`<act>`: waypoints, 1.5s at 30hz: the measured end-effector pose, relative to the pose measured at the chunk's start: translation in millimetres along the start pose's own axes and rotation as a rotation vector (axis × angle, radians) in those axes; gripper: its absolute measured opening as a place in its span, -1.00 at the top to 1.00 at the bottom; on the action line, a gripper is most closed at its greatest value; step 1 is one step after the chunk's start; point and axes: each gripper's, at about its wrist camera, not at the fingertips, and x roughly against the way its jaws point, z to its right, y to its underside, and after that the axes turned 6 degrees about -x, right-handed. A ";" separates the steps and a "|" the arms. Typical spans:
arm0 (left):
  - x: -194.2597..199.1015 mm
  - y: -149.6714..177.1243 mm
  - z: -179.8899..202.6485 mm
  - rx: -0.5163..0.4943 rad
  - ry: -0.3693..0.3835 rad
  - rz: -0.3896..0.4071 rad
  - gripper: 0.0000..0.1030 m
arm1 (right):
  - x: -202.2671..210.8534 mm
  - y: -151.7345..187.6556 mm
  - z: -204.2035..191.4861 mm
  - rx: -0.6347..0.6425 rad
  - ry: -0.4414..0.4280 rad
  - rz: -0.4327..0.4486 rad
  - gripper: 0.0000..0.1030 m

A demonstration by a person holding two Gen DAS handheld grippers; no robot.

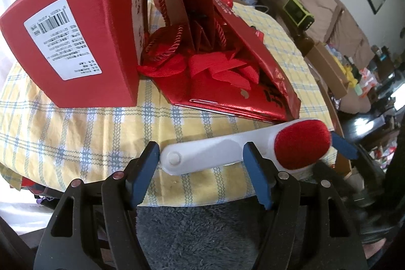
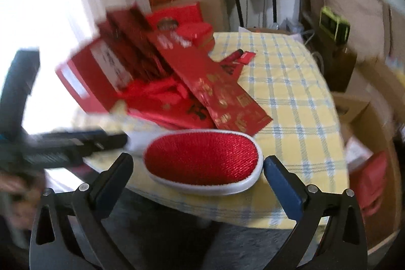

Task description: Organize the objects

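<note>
A lint brush lies near the front edge of the yellow checked tablecloth; its white handle points left and its red velvet head points right. My left gripper is open over the handle, with one finger by the handle's end and the other crossing in front of it. My right gripper stands wide open. The brush head sits between its fingers with a small gap on each side. One blue pad of the right gripper shows just beyond the head in the left wrist view.
A red box with a barcode label, red gift bags with cord handles, red paper scraps and a long red strip with gold print crowd the table's left and middle. Grey fluffy fabric lies below the table edge. Cardboard boxes stand at the right.
</note>
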 end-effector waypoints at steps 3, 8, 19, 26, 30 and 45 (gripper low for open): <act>0.2 -0.9 -2.2 0.015 0.021 -0.001 -0.26 | 13.6 -6.5 3.5 -0.037 -0.079 0.039 -1.00; -0.1 -2.1 -4.0 0.026 0.024 0.001 -0.26 | 22.8 -8.6 16.8 -0.129 -0.173 0.059 -0.89; -1.1 0.2 4.6 -0.018 -0.008 0.000 -0.25 | 17.6 -3.1 48.0 -0.222 -0.122 0.031 0.06; -1.7 0.4 8.3 -0.033 -0.022 0.001 -0.25 | 14.3 -2.6 58.5 -0.235 -0.029 0.026 0.08; -1.4 1.1 7.6 -0.030 -0.020 0.003 -0.25 | 9.6 -0.6 66.6 -0.277 -0.049 0.025 0.09; -8.4 0.2 2.6 -0.009 0.004 -0.010 -0.26 | -0.7 7.1 81.0 -0.353 -0.139 -0.003 0.28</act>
